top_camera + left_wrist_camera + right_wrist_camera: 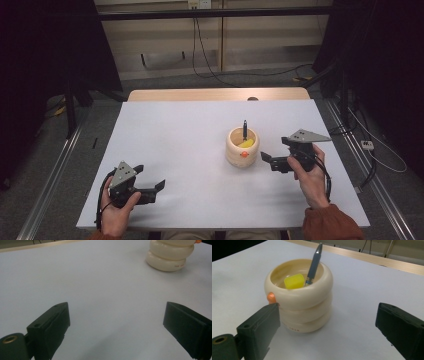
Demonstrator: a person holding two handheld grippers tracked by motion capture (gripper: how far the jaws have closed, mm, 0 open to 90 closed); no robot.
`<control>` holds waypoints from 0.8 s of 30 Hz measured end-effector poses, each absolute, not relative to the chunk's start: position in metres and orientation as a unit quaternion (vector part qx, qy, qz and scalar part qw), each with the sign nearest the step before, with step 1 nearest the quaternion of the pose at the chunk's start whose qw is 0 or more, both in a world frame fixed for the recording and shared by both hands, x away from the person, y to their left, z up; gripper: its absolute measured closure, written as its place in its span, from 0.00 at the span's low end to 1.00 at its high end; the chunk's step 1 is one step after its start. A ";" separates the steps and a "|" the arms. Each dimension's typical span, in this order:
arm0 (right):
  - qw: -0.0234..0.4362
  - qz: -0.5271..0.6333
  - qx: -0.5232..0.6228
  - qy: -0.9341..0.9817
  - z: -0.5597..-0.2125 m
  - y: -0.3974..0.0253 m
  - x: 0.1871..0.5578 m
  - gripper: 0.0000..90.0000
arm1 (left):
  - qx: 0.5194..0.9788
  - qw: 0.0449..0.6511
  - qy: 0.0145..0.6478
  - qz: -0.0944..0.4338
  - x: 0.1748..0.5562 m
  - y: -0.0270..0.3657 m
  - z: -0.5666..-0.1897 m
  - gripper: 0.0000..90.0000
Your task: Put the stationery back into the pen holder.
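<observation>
A cream ribbed holder [242, 148] stands right of the table's middle, also seen as the holder [299, 296] and the holder [170, 254]. A dark pen [245, 130] leans upright in it, the pen [313, 265] beside a yellow block [294, 280]. A small orange knob [271, 297] sits on its side. My right gripper [266, 160] is open just right of the holder, held by a hand, its jaws wide in the right gripper view [327, 327]. My left gripper [158, 189] is open near the front left, empty over bare table [116, 325].
The white table top [190, 135] has a wooden strip along its far edge [215, 94]. Cables run across the floor behind and to the right [370, 150]. Metal rails flank the table on both sides.
</observation>
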State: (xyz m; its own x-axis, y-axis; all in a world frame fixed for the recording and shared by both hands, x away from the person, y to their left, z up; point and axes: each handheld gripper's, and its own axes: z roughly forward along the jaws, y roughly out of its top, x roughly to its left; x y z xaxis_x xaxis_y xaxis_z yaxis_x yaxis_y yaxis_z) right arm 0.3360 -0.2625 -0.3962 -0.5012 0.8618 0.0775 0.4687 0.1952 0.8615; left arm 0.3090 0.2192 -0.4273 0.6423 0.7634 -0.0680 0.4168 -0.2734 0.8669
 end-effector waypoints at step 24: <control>0.241 0.428 0.479 0.727 -0.421 -0.285 0.302 0.08 | 0.773 0.466 0.386 0.192 0.307 0.223 -0.426 0.08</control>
